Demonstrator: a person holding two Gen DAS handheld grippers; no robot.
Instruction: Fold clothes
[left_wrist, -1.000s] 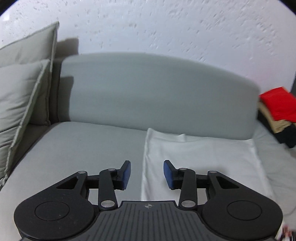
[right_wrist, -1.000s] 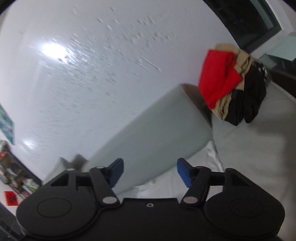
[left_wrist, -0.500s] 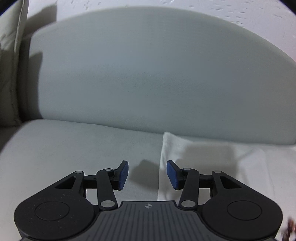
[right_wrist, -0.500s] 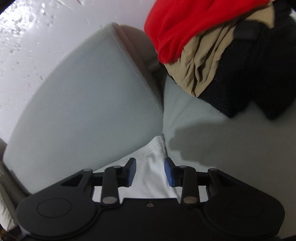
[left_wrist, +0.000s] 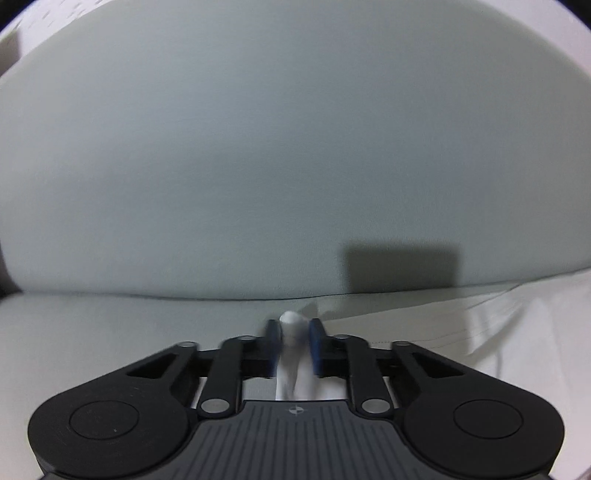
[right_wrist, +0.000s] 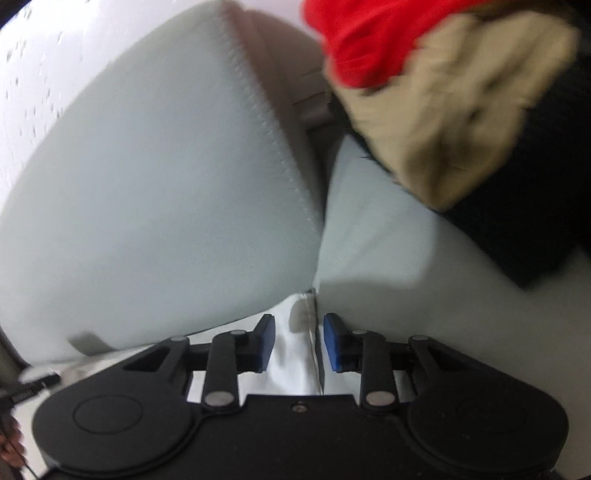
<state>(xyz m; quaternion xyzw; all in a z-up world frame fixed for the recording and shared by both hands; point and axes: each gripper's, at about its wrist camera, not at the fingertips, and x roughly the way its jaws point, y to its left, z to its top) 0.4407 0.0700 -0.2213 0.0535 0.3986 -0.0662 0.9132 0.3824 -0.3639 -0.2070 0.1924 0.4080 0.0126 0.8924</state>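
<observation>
Left gripper (left_wrist: 293, 345): blue pads drawn narrow, pinching a bunched corner of the white cloth (left_wrist: 480, 332), which stands up as a small rounded peak between them. The gripper sits low over the sofa seat (left_wrist: 110, 325), close to the seam where the seat meets the grey backrest (left_wrist: 277, 147).

White cloth: lies flat on the seat along the foot of the backrest, with soft creases near the back edge; one corner is pinched, the other lies at the backrest's end.

Right gripper (right_wrist: 299, 341): jaws part open, pads on either side of the cloth's corner and hemmed edge (right_wrist: 295, 350), not closed on it. Whether the pads touch the fabric cannot be told.

Pile of clothes (right_wrist: 461, 110): red on top, tan beneath, black lowest, resting on the seat beyond the backrest's stitched end; blurred.

Wall (right_wrist: 33, 48): white, speckled, behind the sofa.
</observation>
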